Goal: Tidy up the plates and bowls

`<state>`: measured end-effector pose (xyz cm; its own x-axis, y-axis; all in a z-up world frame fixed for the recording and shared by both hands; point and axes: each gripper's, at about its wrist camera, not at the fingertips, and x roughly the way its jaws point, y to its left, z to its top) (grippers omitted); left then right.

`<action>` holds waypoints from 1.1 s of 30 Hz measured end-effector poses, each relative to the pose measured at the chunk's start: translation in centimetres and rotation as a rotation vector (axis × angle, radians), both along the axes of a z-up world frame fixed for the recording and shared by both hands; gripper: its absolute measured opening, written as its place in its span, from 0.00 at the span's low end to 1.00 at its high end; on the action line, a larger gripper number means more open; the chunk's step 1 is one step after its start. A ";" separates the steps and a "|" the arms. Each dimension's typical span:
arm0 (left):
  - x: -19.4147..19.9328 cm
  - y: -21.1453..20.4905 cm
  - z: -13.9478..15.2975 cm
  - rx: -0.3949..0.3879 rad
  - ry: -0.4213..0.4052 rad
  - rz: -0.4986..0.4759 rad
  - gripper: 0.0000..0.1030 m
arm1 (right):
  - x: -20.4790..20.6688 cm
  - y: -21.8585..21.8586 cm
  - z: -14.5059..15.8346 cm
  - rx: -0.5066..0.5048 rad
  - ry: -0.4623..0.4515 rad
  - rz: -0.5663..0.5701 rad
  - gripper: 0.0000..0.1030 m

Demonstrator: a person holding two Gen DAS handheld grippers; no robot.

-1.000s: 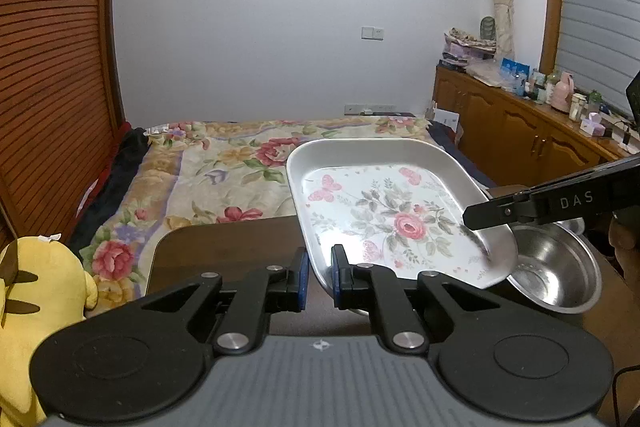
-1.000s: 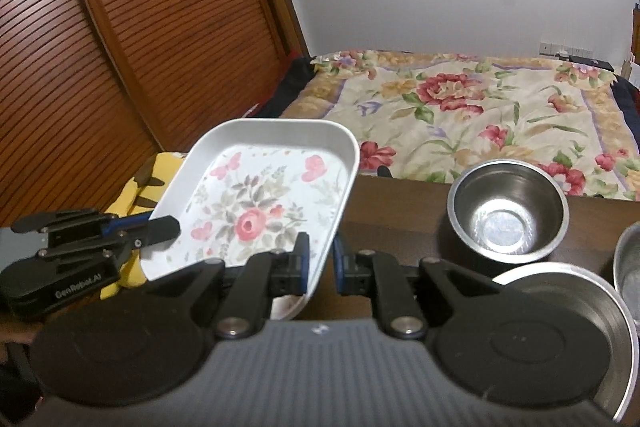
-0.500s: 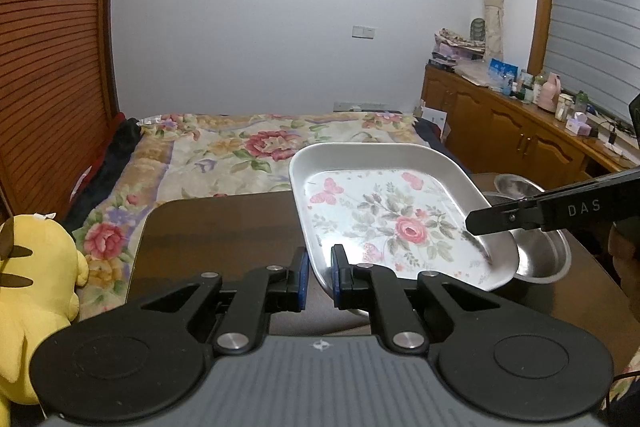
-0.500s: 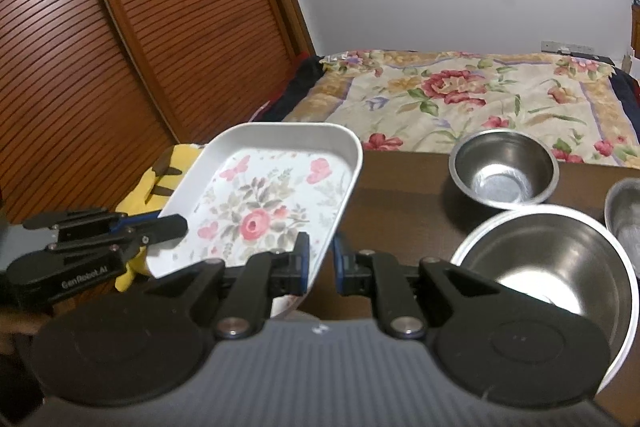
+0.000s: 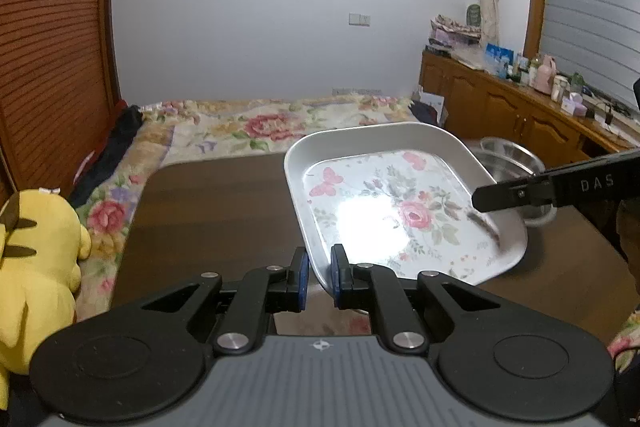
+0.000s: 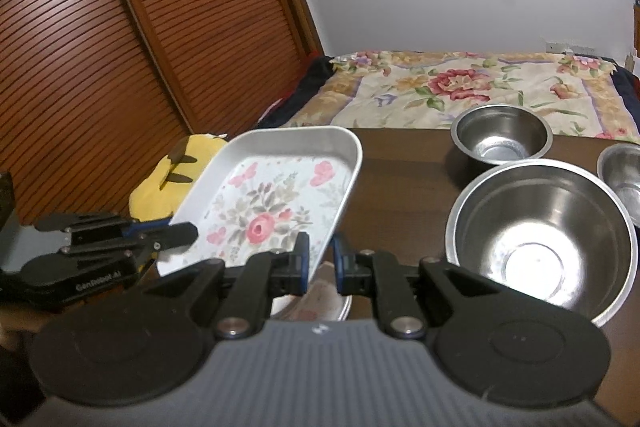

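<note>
Gripping the near rim of a white tray (image 5: 404,203) with a rose-and-butterfly print, the left gripper (image 5: 318,277) holds it above the brown table (image 5: 208,211). From the right wrist, the right gripper (image 6: 318,263) pinches its other edge beside three steel bowls (image 6: 540,227).

Left hand-held gripper (image 5: 317,277) clamped shut, right hand-held gripper (image 6: 319,263) likewise, both angled downward

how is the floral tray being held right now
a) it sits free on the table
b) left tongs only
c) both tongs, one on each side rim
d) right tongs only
c: the floral tray has the right tongs clamped on its near rim and the left tongs on the opposite rim, tilted above the table.
</note>
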<state>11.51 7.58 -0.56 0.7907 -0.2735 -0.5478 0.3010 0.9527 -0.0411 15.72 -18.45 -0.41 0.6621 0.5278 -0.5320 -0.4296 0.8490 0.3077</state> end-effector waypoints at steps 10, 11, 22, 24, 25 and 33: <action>-1.9 0.5 -1.9 0.003 0.037 0.006 0.12 | -1.6 -0.1 -2.5 0.039 0.027 0.012 0.14; -2.1 0.5 -2.0 0.004 0.039 0.006 0.12 | -1.7 -0.1 -2.7 0.046 0.029 0.011 0.14; -2.8 0.6 -3.4 0.024 0.059 0.014 0.12 | -2.9 0.2 -4.3 0.049 0.049 0.016 0.14; -2.7 0.5 -3.6 0.027 0.064 0.016 0.12 | -3.0 0.3 -4.6 0.046 0.049 0.014 0.14; -2.7 0.5 -3.6 0.031 0.064 0.018 0.12 | -3.1 0.5 -4.7 0.042 0.048 0.011 0.14; -2.5 0.5 -4.6 0.066 0.073 0.032 0.12 | -3.5 1.5 -5.8 -0.002 0.013 -0.013 0.14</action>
<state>9.01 8.06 -5.16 0.7558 -0.2099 -0.6202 0.2685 0.9633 0.0012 12.27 -16.95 -6.24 0.6617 0.5186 -0.5415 -0.4148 0.8548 0.3118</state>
